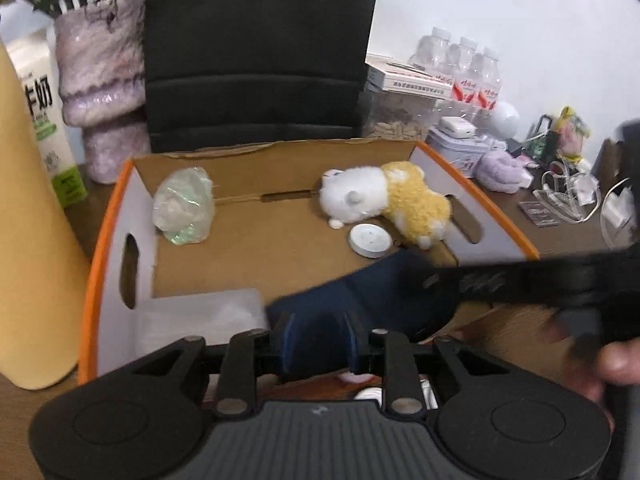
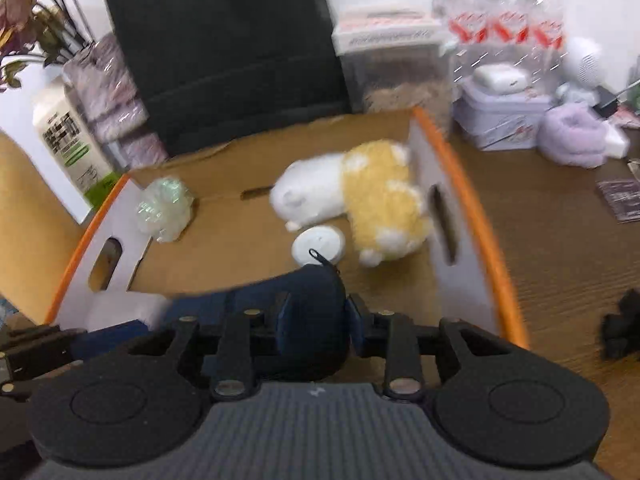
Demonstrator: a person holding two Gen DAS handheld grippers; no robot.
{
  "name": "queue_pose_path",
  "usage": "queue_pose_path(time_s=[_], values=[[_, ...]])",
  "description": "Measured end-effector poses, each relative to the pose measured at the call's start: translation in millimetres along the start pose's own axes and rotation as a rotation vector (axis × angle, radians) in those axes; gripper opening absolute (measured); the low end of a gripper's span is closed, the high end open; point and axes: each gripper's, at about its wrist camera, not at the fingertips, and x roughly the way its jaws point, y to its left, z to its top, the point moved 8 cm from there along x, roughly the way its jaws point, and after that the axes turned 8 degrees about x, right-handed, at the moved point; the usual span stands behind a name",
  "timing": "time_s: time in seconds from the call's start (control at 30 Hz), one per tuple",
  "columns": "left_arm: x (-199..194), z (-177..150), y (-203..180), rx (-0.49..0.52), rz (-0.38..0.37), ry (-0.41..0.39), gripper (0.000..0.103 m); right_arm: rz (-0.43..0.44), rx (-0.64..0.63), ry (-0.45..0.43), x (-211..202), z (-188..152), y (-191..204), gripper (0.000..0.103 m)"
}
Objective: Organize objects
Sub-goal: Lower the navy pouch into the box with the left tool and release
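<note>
An orange-rimmed cardboard box (image 1: 108,240) (image 2: 472,200) lies open on the wooden desk. Inside are a white and yellow plush toy (image 1: 384,196) (image 2: 360,196), a white round disc (image 1: 370,240) (image 2: 318,242), a clear-wrapped bundle (image 1: 184,208) (image 2: 164,208) and a white foam piece (image 1: 200,320). A dark blue zippered case (image 1: 360,296) (image 2: 316,312) hangs over the box's near side. My left gripper (image 1: 320,336) is shut on one end. My right gripper (image 2: 320,314) has the other end filling the gap between its pads. A blurred black gripper body (image 1: 560,280) and a hand (image 1: 616,364) cross the right of the left wrist view.
Left of the box stand a yellow cylinder (image 1: 32,240), a milk carton (image 1: 52,132) and a fuzzy purple vase (image 1: 100,72). A black chair back (image 1: 256,48) rises behind. To the right are water bottles (image 1: 468,68), a tin (image 1: 460,148), a purple fluffy item (image 2: 572,136) and cables (image 1: 572,196).
</note>
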Motion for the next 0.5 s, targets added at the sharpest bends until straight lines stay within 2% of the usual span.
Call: queue_pose_path(time_s=[0.03,0.2,0.27,0.33,0.37,0.4,0.47,0.5], values=[[-4.8,1.2,0.8,-0.007,-0.002,-0.006,0.028,0.008,0.004,0.023,4.0,-2.6,0.9,0.044],[-29.3,10.3,1.5,0.007,0.019,-0.042,0.029,0.018,-0.014,-0.008,-6.0,-1.9,-0.1,0.048],[-42.7,13.0,1.4,0.0,0.036,-0.05,0.029,0.021,-0.009,-0.031,-20.7,2.8,-0.7,0.053],[-58.0,14.8,-2.1,0.001,0.05,-0.068,0.035,0.011,-0.02,-0.068,-41.5,7.7,-0.7,0.056],[-66.1,14.6,-4.3,0.005,0.06,-0.085,0.045,0.006,-0.031,-0.087,-50.9,10.5,-0.2,0.058],[-75.2,13.6,-6.3,0.014,0.082,-0.107,0.051,0.001,-0.043,-0.107,-61.4,11.7,-0.4,0.059],[-93.1,6.6,-10.6,0.036,0.138,-0.134,0.053,-0.017,-0.08,-0.147,-83.0,8.8,-1.1,0.068],[-101.3,1.2,-11.9,0.035,0.164,-0.136,0.054,-0.025,-0.097,-0.161,-93.2,4.3,-1.8,0.069]])
